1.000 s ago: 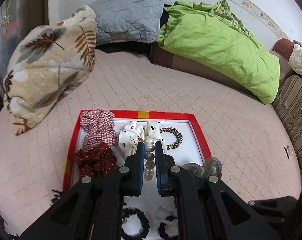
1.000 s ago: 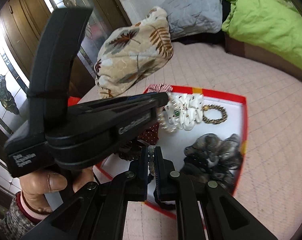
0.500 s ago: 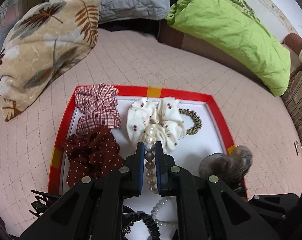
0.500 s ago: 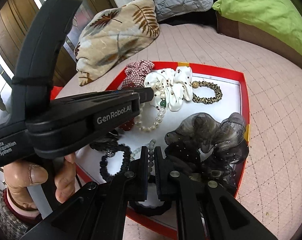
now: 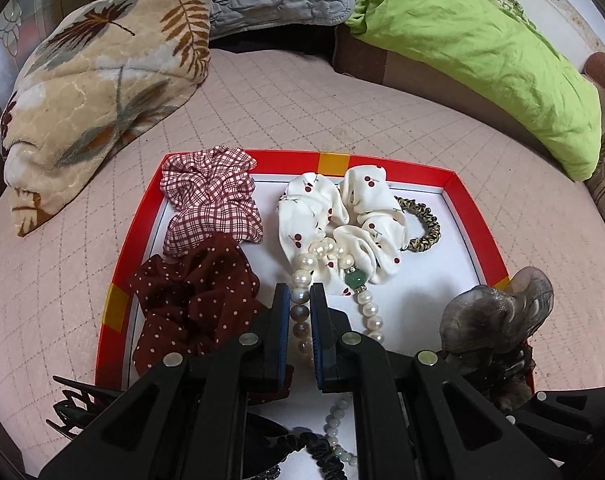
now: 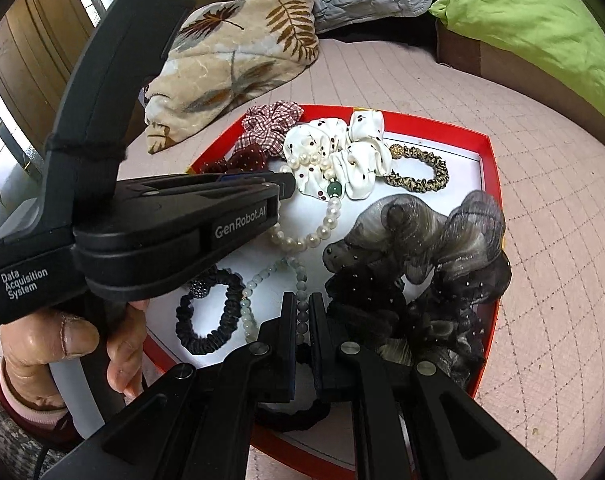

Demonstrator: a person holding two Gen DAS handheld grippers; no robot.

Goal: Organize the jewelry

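Left gripper [image 5: 300, 294] pinched narrow on pearl bracelet [image 5: 302, 276], low over red tray [image 5: 386, 162]. Right gripper [image 6: 300, 304] pinched narrow on pale bead bracelet [image 6: 258, 280] at tray's near side. Inside tray: checked scrunchie [image 5: 210, 204], dotted maroon scrunchie [image 5: 194, 300], cherry-print scrunchie [image 5: 342, 216], gold band [image 6: 420, 174], grey scrunchie [image 6: 418, 252], black band [image 6: 206, 312].

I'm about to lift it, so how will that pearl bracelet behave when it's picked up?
The pearl bracelet will probably hang limp, since it drapes over the white scrunchie. Its round beads look smooth, so it may slip between the left gripper fingers.
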